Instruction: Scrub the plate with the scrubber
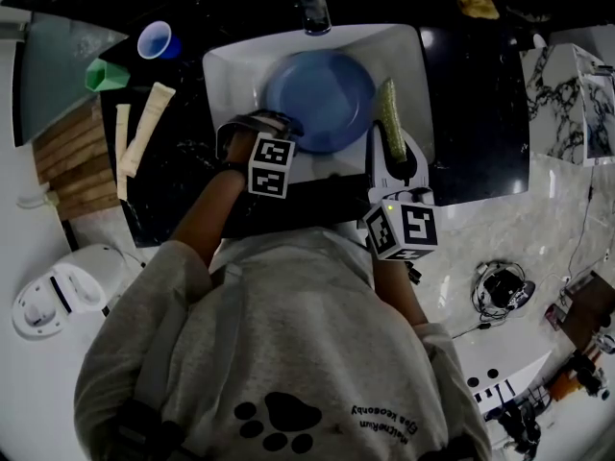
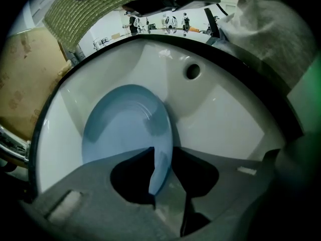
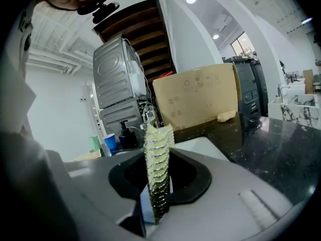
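Resting in the white sink [image 2: 225, 114], a round, pale-blue plate [image 2: 125, 124] is pinched at its rim by the left gripper [image 2: 168, 190]. A ridged yellow-green scrubber [image 3: 158, 159] is clamped upright by the right gripper [image 3: 158, 205]. The drain hole [image 2: 192, 71] is shown only in the left gripper view, and 1 blue cup [image 1: 154, 39] beside the sink is seen from the head view.
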Demonstrator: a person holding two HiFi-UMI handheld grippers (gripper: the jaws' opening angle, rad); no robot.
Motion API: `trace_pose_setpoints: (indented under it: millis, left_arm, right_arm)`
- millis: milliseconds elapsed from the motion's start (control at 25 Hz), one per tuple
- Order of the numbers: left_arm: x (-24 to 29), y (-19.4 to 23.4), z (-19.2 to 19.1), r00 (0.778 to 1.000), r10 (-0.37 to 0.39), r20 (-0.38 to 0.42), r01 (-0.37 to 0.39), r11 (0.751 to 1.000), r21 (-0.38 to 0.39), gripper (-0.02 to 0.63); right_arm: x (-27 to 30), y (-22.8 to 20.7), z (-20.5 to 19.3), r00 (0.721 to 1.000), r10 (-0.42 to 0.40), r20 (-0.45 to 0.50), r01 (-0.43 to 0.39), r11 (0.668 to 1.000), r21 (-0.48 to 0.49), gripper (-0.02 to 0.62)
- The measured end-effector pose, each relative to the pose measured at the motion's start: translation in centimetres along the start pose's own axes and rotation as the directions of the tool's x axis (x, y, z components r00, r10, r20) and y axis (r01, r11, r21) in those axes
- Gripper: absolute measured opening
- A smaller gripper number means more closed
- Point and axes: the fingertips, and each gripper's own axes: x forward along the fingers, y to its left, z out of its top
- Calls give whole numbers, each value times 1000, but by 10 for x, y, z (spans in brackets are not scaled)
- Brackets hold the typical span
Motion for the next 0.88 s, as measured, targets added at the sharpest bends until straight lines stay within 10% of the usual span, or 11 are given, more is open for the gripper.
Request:
trace_pose_setpoints:
  millis: [880]
  left_arm:
    - [-26, 12, 28, 978, 147, 147, -166, 978, 124, 18]
  right_arm:
    - [10, -5, 4, 1000, 3, -2, -3, 1000, 13, 69]
